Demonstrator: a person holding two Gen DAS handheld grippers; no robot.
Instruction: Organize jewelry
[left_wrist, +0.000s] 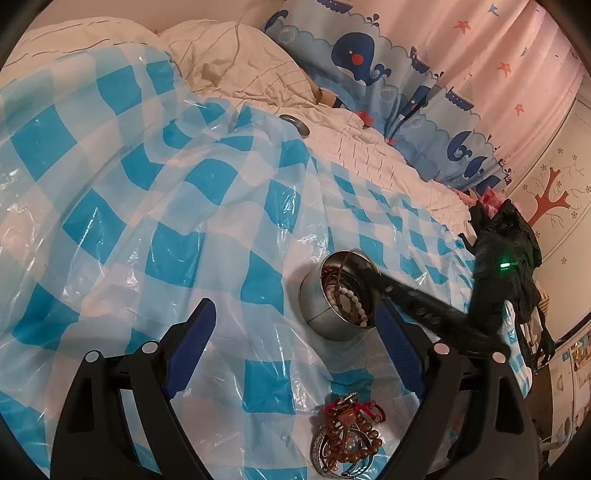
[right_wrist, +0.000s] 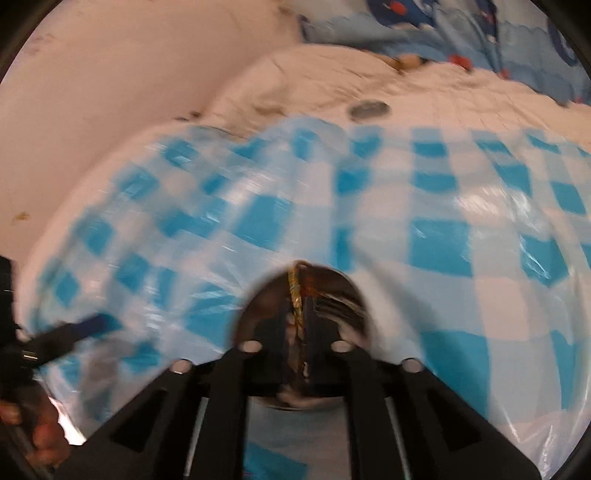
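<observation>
A round metal tin (left_wrist: 325, 321) stands on the blue-and-white checked plastic sheet (left_wrist: 155, 206) and holds white beads and brown strands. My right gripper (left_wrist: 365, 275) reaches into it from the right. In the blurred right wrist view its fingers (right_wrist: 300, 306) stand narrowly apart inside the tin (right_wrist: 255, 299) with a gold strand (right_wrist: 295, 291) between them; whether the pads press on it I cannot tell. My left gripper (left_wrist: 295, 303) hangs open and empty just left of the tin. A pile of brown bead bracelets, rings and red cord (left_wrist: 347, 435) lies near the bottom edge.
A flat round lid (left_wrist: 295, 123) lies on the white quilt (left_wrist: 362, 147) beyond the sheet. Whale-print curtains (left_wrist: 362, 62) hang behind the bed. A hand (right_wrist: 40, 435) and one blue finger of the left gripper (right_wrist: 92, 326) show at lower left in the right wrist view.
</observation>
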